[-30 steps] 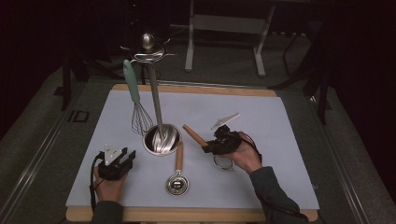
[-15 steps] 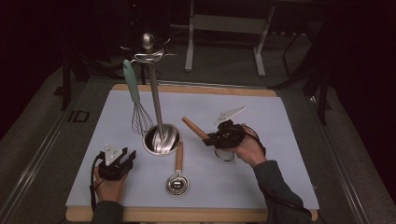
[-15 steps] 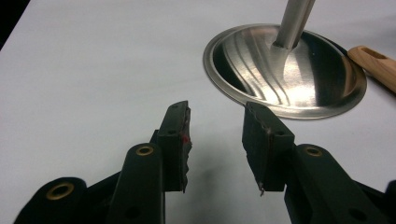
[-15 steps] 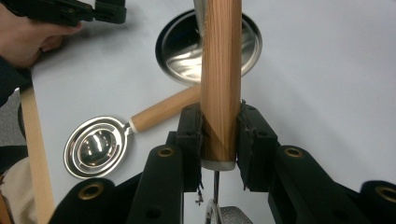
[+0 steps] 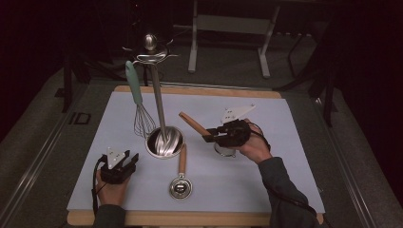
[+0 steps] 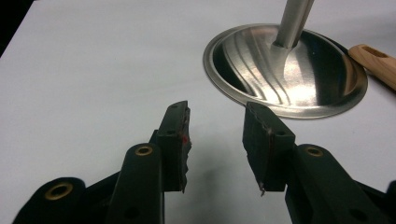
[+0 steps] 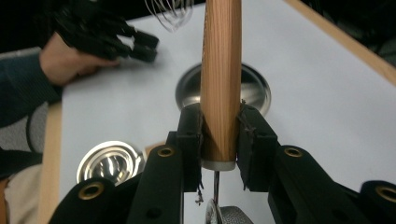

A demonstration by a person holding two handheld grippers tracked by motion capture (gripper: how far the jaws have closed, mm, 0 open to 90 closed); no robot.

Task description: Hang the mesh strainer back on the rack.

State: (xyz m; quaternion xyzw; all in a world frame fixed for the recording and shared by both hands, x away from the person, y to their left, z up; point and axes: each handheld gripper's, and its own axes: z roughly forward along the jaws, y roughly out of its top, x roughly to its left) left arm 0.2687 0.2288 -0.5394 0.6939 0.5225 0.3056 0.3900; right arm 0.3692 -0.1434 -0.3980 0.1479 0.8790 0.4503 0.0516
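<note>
Wooden-handled strainer (image 7: 220, 79), smooth, round, metal-capped handle, sits clamped in the right hand-held gripper (image 7: 219, 140).

A pale lavender-white mat (image 5: 285, 142) covers the light wooden table (image 5: 199, 89), whose edge shows along the far and near sides. Grey carpeted floor (image 5: 43, 142) surrounds it. Beyond, a grey metal stand's legs (image 5: 228, 42) rise into a dark, unlit room.

A stand (image 5: 159, 118) rises from its round base at the centre of the table (image 5: 294, 175). A whisk (image 5: 139, 107) hangs at its left. A small strainer (image 5: 181, 176) lies just below the base; a wooden-handled utensil (image 5: 196, 125) is right of the stand.
</note>
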